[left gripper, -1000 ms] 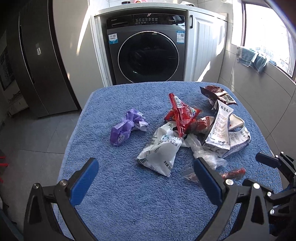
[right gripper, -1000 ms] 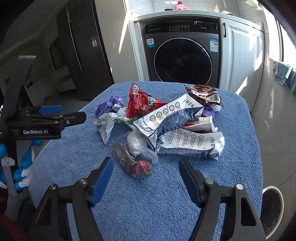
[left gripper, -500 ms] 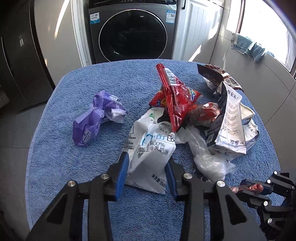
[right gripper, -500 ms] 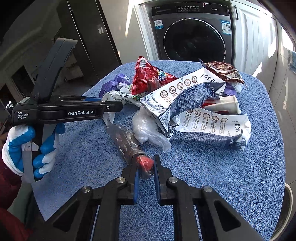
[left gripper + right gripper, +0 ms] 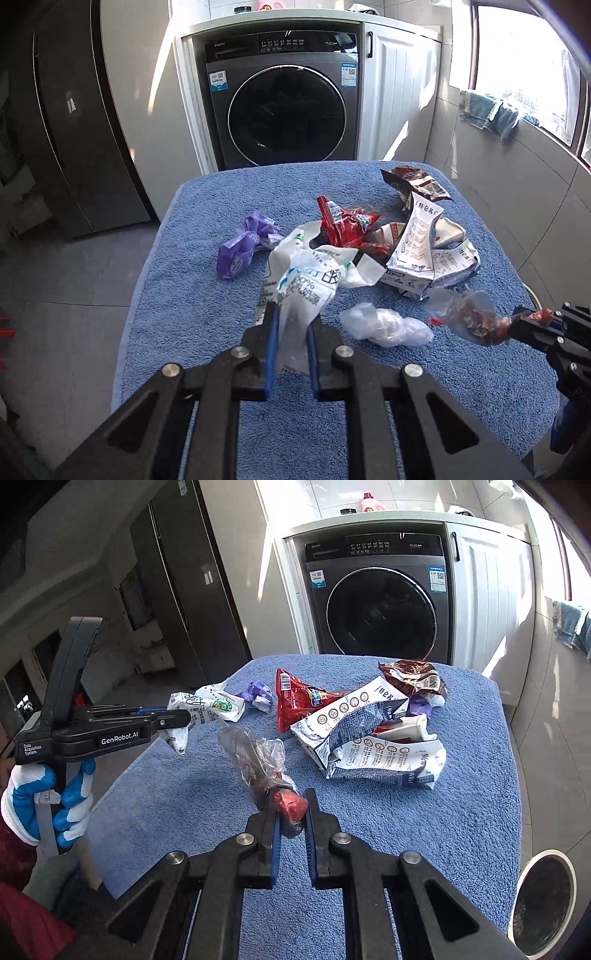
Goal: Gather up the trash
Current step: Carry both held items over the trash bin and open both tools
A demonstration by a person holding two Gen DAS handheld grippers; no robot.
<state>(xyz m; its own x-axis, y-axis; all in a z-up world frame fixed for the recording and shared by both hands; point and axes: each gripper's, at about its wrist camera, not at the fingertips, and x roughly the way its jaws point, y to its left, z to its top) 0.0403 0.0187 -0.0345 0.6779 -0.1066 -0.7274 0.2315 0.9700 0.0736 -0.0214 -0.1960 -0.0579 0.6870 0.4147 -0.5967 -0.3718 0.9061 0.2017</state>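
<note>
- My left gripper is clamped on the white milk pouch, raised off the blue towel.
- My right gripper pinches the clear wrapper.
- Next, I judge: carry both over the bin at right, then release.

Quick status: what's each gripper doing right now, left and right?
Left gripper: closed on the white milk pouch, lifted off the blue towel.
Right gripper: closed on the clear wrapper with the red end.
</note>
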